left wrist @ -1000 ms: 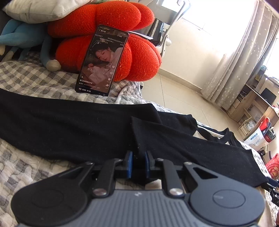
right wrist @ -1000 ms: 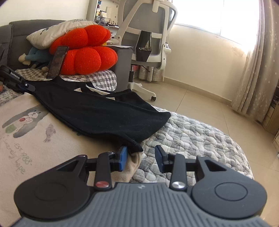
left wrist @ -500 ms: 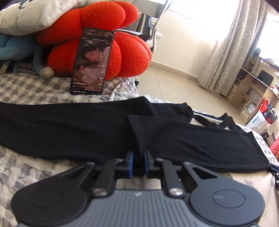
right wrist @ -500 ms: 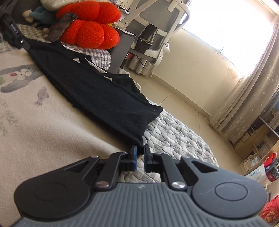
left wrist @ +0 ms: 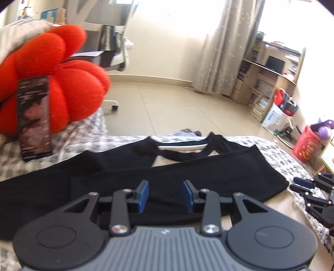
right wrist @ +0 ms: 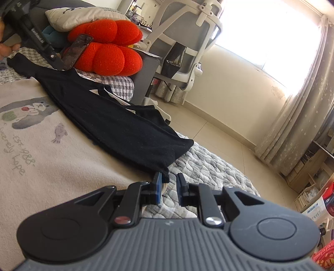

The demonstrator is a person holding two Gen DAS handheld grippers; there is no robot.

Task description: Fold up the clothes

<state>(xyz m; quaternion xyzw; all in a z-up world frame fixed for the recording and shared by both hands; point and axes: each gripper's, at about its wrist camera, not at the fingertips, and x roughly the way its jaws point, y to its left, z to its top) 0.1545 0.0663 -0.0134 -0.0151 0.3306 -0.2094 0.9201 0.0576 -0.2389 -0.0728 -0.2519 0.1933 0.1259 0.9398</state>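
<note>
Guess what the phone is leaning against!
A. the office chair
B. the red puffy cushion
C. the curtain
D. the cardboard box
B: the phone stands propped up on the checked bedding with its back resting on the red puffy cushion, far from the chair and curtain.

Bed [right wrist: 208, 166] carries beige blanket [right wrist: 52, 156], black garment [right wrist: 117, 129], phone [left wrist: 34, 116].

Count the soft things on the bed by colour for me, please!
Black: 1, the black fabric garment
Red: 1, the red puffy plush cushion
White: 1, the white printed pillow
Blue: 1, the blue plush toy
Total: 4
</note>
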